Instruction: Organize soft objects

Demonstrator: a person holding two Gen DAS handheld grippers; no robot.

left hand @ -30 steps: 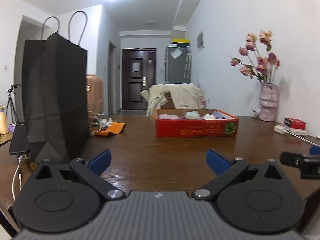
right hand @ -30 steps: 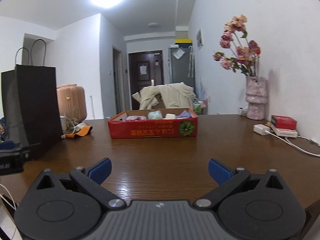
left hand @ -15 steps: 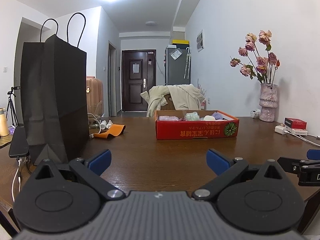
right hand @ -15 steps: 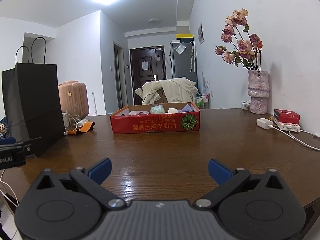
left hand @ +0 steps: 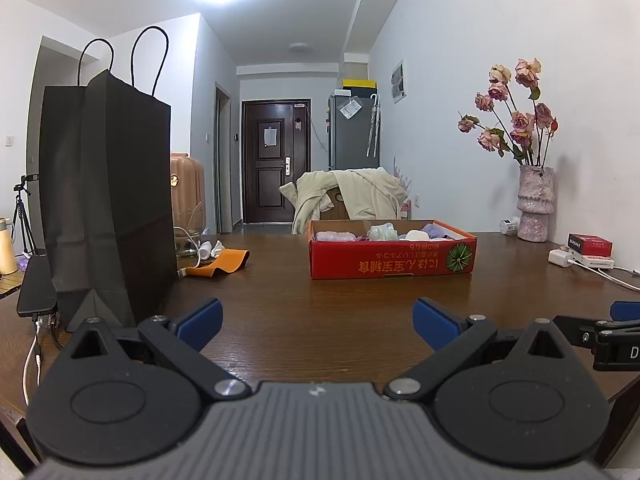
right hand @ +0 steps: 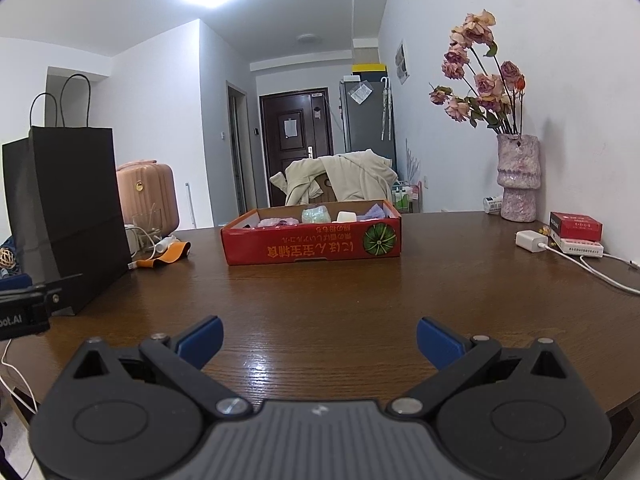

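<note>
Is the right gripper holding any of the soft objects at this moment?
No: the right gripper is open with nothing between its fingers, and the soft objects lie in the red box across the table.

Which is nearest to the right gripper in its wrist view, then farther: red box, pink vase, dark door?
1. Red box, mid-table, ahead of the right gripper.
2. Pink vase, far right table edge by the wall.
3. Dark door, down the hallway.
</note>
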